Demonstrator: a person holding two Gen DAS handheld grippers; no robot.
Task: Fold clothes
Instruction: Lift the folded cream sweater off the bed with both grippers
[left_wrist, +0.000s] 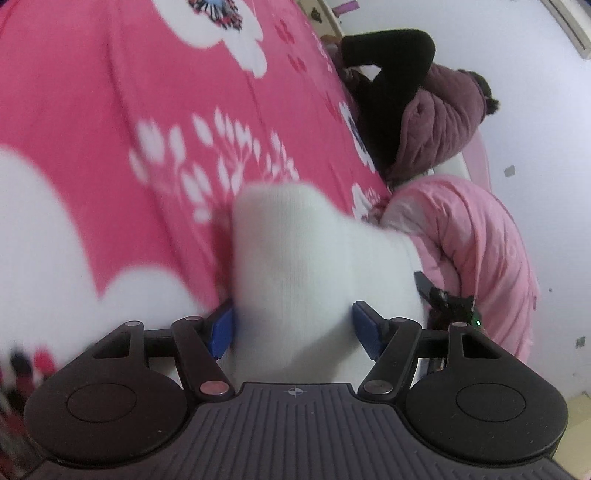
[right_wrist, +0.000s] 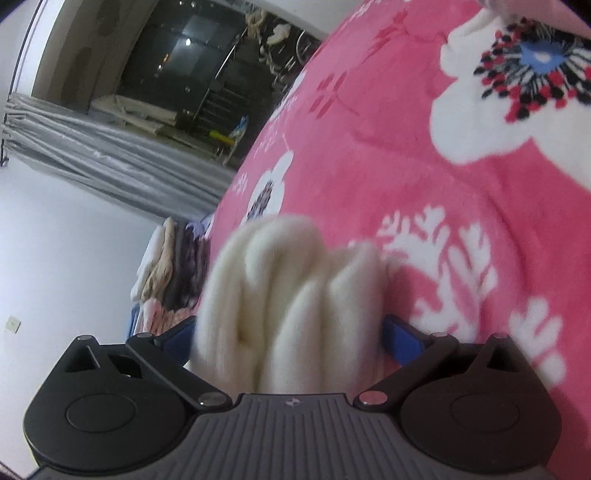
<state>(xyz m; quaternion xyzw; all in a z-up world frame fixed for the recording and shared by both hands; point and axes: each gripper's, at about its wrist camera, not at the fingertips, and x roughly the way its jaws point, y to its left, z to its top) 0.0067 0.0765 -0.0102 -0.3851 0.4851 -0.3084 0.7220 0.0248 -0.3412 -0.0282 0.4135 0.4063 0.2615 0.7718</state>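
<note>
Both grippers clamp bunched white knit garment above the pink floral blanket.

The left gripper (left_wrist: 293, 328) pinches a smooth fold of the white garment (left_wrist: 306, 266) between its blue pads (left_wrist: 221, 330); the right gripper (right_wrist: 290, 332) squeezes thick cream folds. Only the left view shows a pink jacket (left_wrist: 476, 251) and dark clothes (left_wrist: 417, 99) at the blanket (left_wrist: 110, 110) edge; only the right shows a stacked clothes pile (right_wrist: 166, 273) and grey curtain (right_wrist: 122, 162).

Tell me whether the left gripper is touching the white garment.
Touching. The left wrist view shows the white knit garment bunched between the left gripper, both blue pads pressed against its sides.
</note>
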